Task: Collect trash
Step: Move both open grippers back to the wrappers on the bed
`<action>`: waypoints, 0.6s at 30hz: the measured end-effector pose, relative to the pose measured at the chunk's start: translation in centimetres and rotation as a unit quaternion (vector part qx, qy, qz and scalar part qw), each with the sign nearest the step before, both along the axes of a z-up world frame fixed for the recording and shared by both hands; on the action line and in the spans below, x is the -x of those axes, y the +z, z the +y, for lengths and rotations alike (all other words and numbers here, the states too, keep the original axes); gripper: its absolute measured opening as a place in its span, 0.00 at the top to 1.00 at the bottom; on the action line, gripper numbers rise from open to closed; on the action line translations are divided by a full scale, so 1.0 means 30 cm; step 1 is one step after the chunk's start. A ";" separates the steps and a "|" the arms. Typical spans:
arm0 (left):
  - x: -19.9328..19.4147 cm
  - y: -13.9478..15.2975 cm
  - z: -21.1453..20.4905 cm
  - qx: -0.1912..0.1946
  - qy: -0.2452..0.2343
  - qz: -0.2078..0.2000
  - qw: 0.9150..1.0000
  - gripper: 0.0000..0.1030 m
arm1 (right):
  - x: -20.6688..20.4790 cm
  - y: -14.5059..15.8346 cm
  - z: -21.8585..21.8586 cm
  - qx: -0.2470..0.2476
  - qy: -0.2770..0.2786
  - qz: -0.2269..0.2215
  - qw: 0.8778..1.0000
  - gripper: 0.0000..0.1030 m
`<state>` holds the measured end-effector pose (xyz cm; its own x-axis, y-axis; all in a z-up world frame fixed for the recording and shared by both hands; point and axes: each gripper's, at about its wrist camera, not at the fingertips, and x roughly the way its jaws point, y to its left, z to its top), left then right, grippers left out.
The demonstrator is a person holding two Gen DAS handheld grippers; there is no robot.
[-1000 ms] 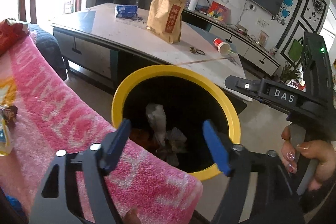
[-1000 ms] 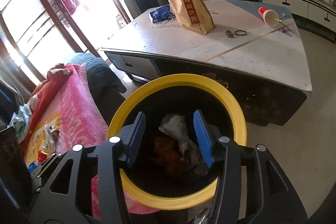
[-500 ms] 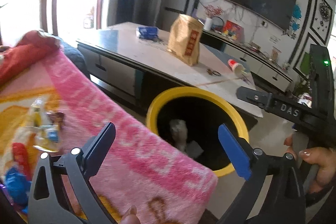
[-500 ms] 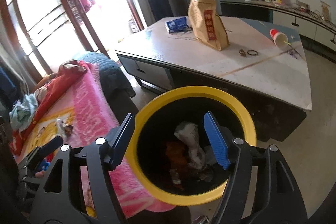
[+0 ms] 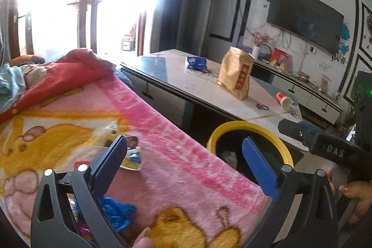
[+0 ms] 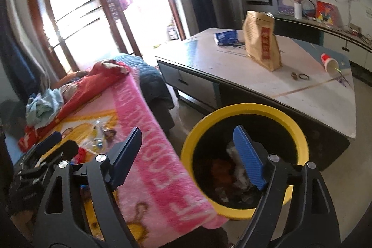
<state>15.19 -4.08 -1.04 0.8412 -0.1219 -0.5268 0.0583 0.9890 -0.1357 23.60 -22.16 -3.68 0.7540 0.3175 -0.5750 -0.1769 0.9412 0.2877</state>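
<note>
A black bin with a yellow rim (image 5: 248, 126) (image 6: 244, 108) stands on the floor beside a pink blanket (image 5: 186, 155). Crumpled white paper (image 6: 234, 155) and orange scraps lie inside it. Several snack wrappers (image 5: 130, 155) (image 6: 100, 138) and a blue scrap (image 5: 116, 213) rest on the blanket. My left gripper (image 5: 183, 166) hangs over the blanket's edge, open and empty, with the wrappers just beyond its left finger. Above the bin's near rim, my right gripper (image 6: 188, 155) has its jaws opening, with nothing between them.
A low table (image 6: 302, 94) behind the bin carries a brown paper bag (image 5: 237, 76) (image 6: 262, 43), a blue packet (image 5: 196, 62) and a tipped red paper cup (image 5: 284, 100) (image 6: 329, 61). Red and blue bedding is piled at the blanket's far end. A hand holds the right gripper's handle (image 5: 353, 190).
Both grippers rose and drew back from over the bin, swinging left toward the blanket. The jaws of both spread wider. The wrappers on the blanket came into view.
</note>
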 end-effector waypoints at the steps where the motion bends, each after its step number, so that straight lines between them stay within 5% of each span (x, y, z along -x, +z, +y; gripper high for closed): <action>1: 0.010 0.006 0.012 -0.002 0.004 -0.003 1.000 0.06 | 0.005 0.004 0.013 0.001 0.004 -0.002 1.000 0.27; 18: 0.085 0.043 0.155 0.006 0.050 -0.015 0.999 0.06 | 0.092 0.035 0.217 0.025 0.079 -0.019 0.996 0.26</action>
<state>12.63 0.57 0.25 0.8646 -0.0433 -0.5007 -0.0359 0.9884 -0.1474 20.84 -15.66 -2.65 0.7188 0.4050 -0.5650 -0.3331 0.9140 0.2314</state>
